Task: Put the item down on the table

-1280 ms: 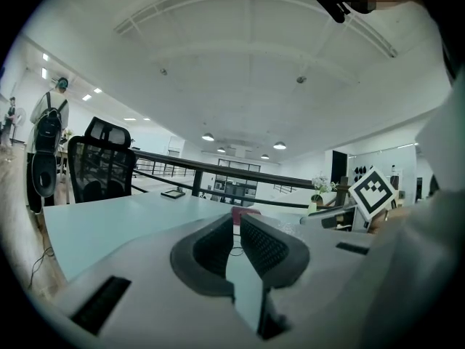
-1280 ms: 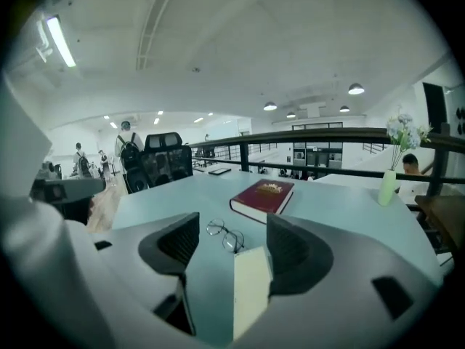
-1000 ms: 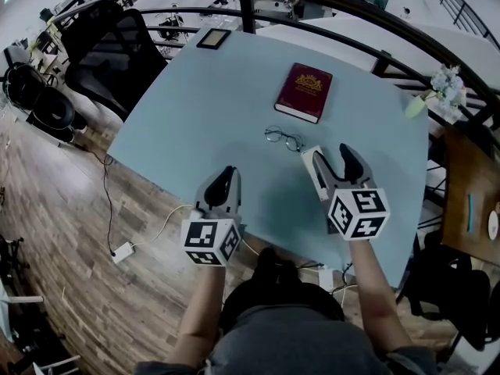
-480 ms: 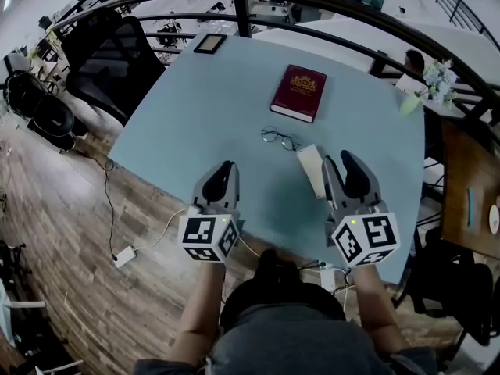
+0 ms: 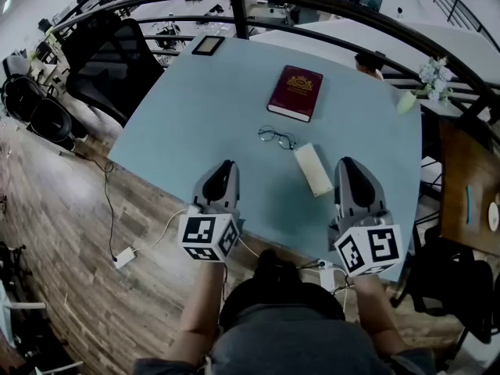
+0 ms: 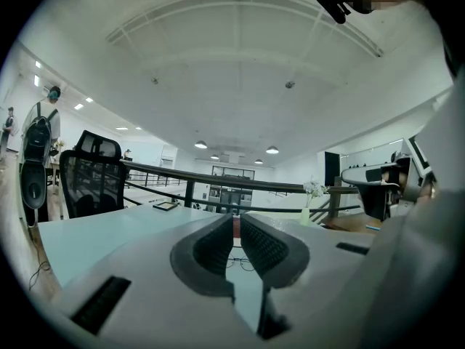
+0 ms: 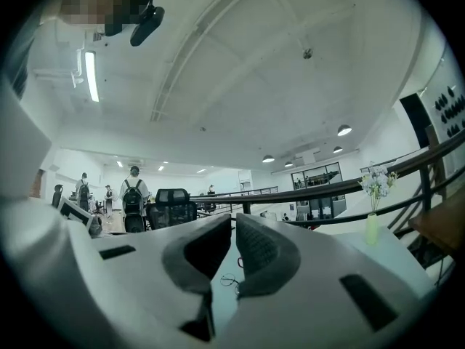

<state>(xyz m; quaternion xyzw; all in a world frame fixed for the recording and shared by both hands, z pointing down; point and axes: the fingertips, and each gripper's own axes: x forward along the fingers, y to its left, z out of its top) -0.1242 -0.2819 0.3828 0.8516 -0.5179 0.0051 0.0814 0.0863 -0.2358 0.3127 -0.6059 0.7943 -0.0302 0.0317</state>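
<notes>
A white oblong case (image 5: 312, 169) lies flat on the pale blue table (image 5: 195, 108), just below a pair of glasses (image 5: 275, 137). My right gripper (image 5: 349, 167) hovers to the right of the case, apart from it. Its jaws have just been closing with nothing between them, and they now stand shut and empty. In the right gripper view, the right gripper (image 7: 233, 227) points level over the table and the glasses (image 7: 229, 280) show below its tips. My left gripper (image 5: 225, 169) is shut and empty near the table's front edge. The left gripper (image 6: 237, 227) faces the glasses (image 6: 237, 263).
A dark red book (image 5: 295, 92) lies beyond the glasses. A small dark frame (image 5: 208, 44) sits at the far left corner. A black office chair (image 5: 109, 53) stands to the left, a curved black railing (image 5: 328, 6) runs behind, and a flower vase (image 5: 426, 80) stands at the right.
The right gripper let go of the white case, drew back toward the person and to the right, and closed its jaws. The case stays on the table. The left gripper has not moved.
</notes>
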